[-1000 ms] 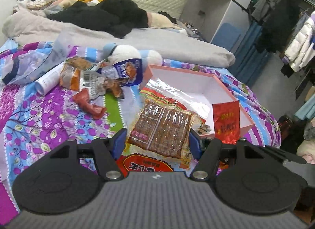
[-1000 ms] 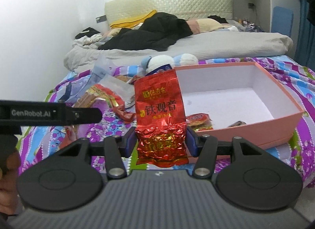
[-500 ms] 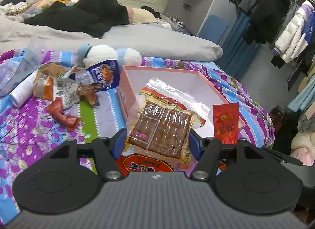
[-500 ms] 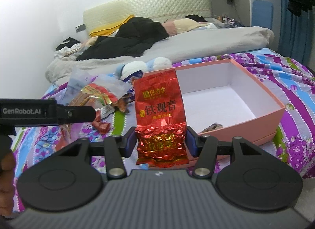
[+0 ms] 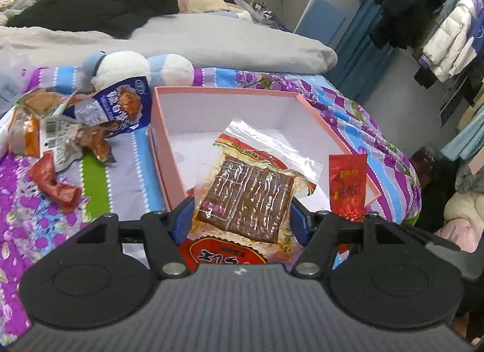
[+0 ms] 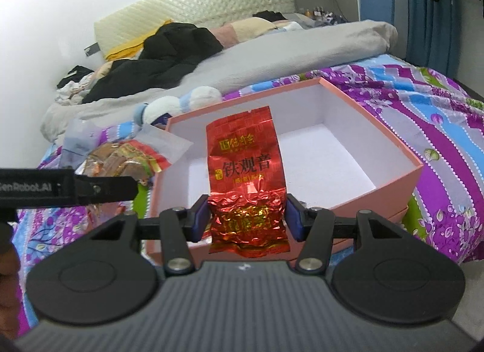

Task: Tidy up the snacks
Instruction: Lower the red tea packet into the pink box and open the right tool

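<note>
Red foil tea packet (image 6: 246, 182) — upright, long axis vertical — between right gripper (image 6: 246, 218) fingers (image 6: 201, 217).

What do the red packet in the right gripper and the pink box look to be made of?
Red packet: likely metallised foil, glossy; it is crinkled with sharp glints. Pink box: probably matte cardboard; stiff straight walls, flat white lining, no shine.
</note>
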A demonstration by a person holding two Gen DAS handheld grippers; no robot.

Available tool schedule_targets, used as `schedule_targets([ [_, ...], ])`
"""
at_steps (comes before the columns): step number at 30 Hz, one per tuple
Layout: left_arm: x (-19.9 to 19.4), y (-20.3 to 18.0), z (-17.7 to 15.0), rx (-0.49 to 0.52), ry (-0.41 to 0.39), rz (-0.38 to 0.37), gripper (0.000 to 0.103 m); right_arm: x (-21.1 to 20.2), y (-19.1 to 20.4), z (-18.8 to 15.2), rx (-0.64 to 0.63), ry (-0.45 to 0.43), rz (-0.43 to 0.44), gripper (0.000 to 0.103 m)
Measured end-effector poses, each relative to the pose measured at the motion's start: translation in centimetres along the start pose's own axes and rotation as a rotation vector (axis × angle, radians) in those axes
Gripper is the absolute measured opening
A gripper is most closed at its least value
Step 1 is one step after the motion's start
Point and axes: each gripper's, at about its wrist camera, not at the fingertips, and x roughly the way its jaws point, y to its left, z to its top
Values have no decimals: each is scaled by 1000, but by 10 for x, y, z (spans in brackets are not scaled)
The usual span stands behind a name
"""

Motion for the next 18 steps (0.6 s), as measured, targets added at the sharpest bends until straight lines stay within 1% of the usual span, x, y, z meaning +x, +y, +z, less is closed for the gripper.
schedule_targets([
  [8, 42, -5, 29, 15, 12, -13, 69, 34, -16, 12, 29, 24, -7, 55],
  [16, 68, 2, 39, 9, 43, -10, 69, 64, -24, 15, 38, 60, -9, 56],
  [18, 71, 4, 39, 11, 55, -14, 73, 68, -26, 14, 48, 68, -8, 56],
])
